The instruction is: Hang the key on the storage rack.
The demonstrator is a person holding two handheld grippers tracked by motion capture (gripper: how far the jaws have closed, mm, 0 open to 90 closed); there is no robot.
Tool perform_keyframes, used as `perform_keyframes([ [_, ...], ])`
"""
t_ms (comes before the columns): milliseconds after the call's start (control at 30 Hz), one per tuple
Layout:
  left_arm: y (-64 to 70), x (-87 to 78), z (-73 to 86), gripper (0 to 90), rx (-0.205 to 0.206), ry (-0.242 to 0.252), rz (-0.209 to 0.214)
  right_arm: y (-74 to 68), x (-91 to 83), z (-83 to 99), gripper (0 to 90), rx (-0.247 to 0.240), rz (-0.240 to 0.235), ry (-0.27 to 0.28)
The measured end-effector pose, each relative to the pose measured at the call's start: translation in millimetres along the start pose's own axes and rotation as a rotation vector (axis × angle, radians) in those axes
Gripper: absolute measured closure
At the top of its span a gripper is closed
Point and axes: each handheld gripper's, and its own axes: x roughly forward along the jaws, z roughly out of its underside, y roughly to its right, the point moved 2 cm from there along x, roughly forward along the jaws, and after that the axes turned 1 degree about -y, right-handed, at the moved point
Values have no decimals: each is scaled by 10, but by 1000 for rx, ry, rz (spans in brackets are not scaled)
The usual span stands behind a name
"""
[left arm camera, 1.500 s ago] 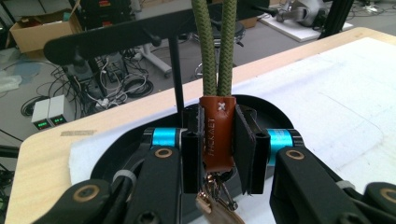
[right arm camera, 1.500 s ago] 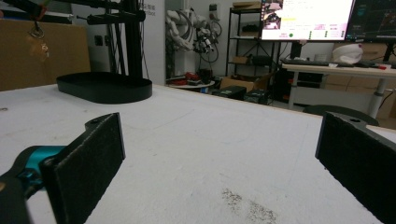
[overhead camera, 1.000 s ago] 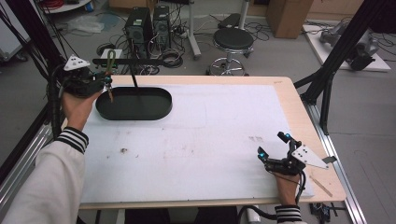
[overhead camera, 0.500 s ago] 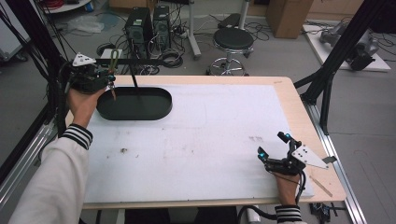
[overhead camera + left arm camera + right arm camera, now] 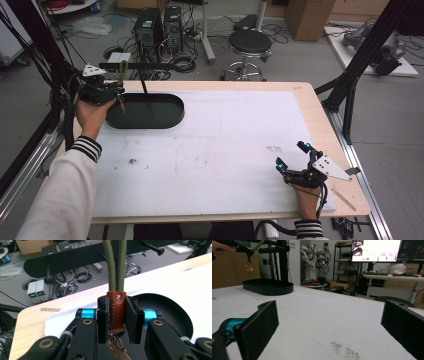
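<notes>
**Hanging the Key Lanyard on the Stand Peg**

Left claw [image 5: 116, 322]: clenched on the brown leather tab [image 5: 115, 312] of a key lanyard, jaws pressing its two flat faces. Olive cord loop [image 5: 115, 265] rising straight up from the tab; brass keys [image 5: 117, 350] dangling below the jaws. Position in the high view: left claw [image 5: 102, 90] raised at the far-left corner of the bench [image 5: 300, 92], above the left end of the black oval tray [image 5: 165, 112], just beside the black crossbar [image 5: 150, 65] of the stand planted in that tray. Round-tipped pegs [image 5: 152, 247] projecting from the crossbar, visible in the left gripper view close to the cord.

Right claw [image 5: 329, 322]: released, jaws wide apart, nothing between them, resting low over the white mat [image 5: 225, 145] at the near-right of the bench [image 5: 306, 167], well apart from the tray.

Likely step in hand: threading the cord loop over a peg.

Procedure notes:
- Keep grip on the leather tab only; avoid pinching the cord, so the loop stays open.
- Hold the tab upright, loop above peg height, then bring across and lower.
- Align the loop opening with the peg tip before advancing; cannot tell from these views which peg is nearest.
- Release only once the cord bears on the peg.
- Expect key swing; move slowly.
</notes>
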Motion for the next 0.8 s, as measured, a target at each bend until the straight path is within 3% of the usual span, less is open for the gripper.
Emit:
perform_keyframes([
  [800, -40, 115, 73, 737, -22, -28, -24, 2, -1, 1, 3, 1, -1, -1],
])
